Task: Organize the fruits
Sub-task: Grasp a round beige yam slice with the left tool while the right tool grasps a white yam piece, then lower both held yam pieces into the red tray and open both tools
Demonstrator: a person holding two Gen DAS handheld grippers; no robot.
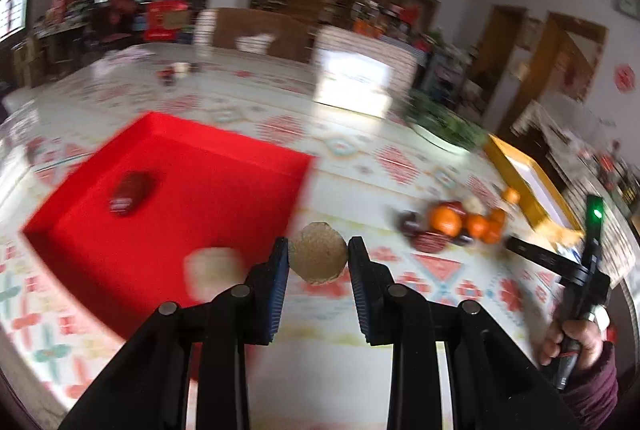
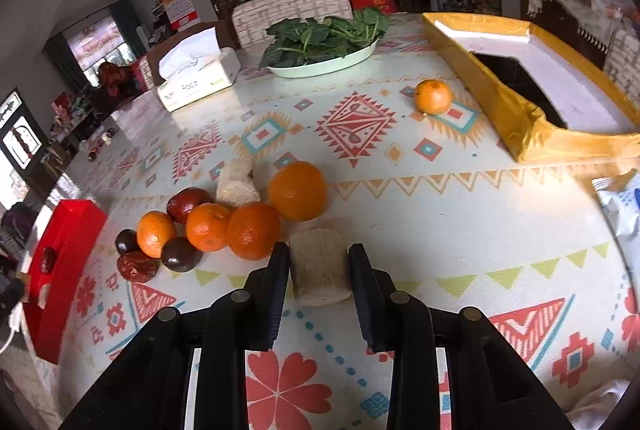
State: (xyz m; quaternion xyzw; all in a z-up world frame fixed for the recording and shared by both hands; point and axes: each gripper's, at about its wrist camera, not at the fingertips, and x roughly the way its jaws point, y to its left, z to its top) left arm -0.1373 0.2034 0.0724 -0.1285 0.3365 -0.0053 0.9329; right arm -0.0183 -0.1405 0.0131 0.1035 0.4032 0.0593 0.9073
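fruit sorting looks under way: the left gripper [image 1: 318, 258] pinches a round beige piece [image 1: 317, 258] between its pads, lifted just beside the red tray [image 1: 240, 165], which already holds a dark red date [image 1: 129, 193] and a pale chunk [image 1: 214, 270]. likely the tray is the drop spot. the right gripper [image 2: 319, 270] clamps a pale cylindrical chunk [image 2: 319, 270] low over the tabletop [image 2: 420, 222], just beside the cluster of oranges [image 2: 253, 230] and dates [image 2: 188, 203]. open tabletop lies to its right, before the yellow box [image 2: 516, 125].

Red tray [image 1: 224, 165], orange mandarins [image 2: 253, 230]
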